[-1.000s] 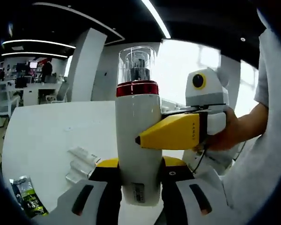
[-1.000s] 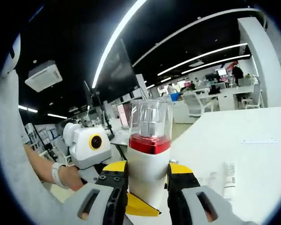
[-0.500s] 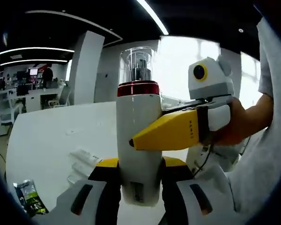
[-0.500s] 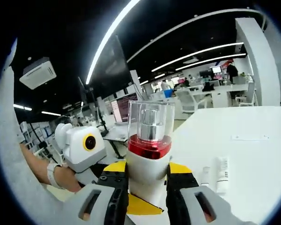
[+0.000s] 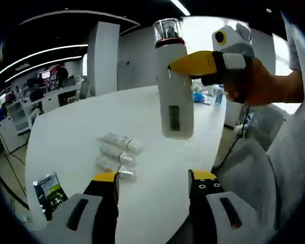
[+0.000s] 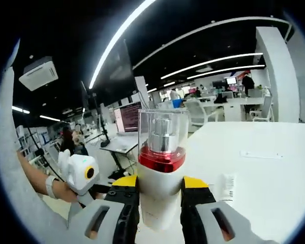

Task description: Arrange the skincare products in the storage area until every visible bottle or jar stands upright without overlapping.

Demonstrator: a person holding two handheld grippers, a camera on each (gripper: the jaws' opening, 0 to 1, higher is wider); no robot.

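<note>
Right gripper (image 6: 160, 203) jaws clamped on the bottle (image 6: 161, 168), yellow pads on both sides of its white body; left gripper (image 5: 155, 185) jaws apart, nothing between them. In the left gripper view the bottle (image 5: 174, 81) hangs in the air above the table (image 5: 81, 127), upright, clear cap and red ring on top, held near the cap end by the right gripper (image 5: 203, 63) coming in from the right, with a hand (image 5: 254, 84) behind it. Bottle's lower end is clear of the table surface and well apart from the left jaws. In the right gripper view its base is hidden behind the jaws; the left gripper (image 6: 79, 173) sits low at the left, a hand (image 6: 61, 190) on it. Three tubes (image 5: 117, 155) lie flat side by side toward the table's left half, caps pointing right; labels too small to read. A green sachet (image 5: 50, 188) lies near the table's near-left edge. In the right gripper view a flat white item (image 6: 224, 185) lies on the table just right of the bottle, can't tell what. Office desks and people in the background, blurred.
</note>
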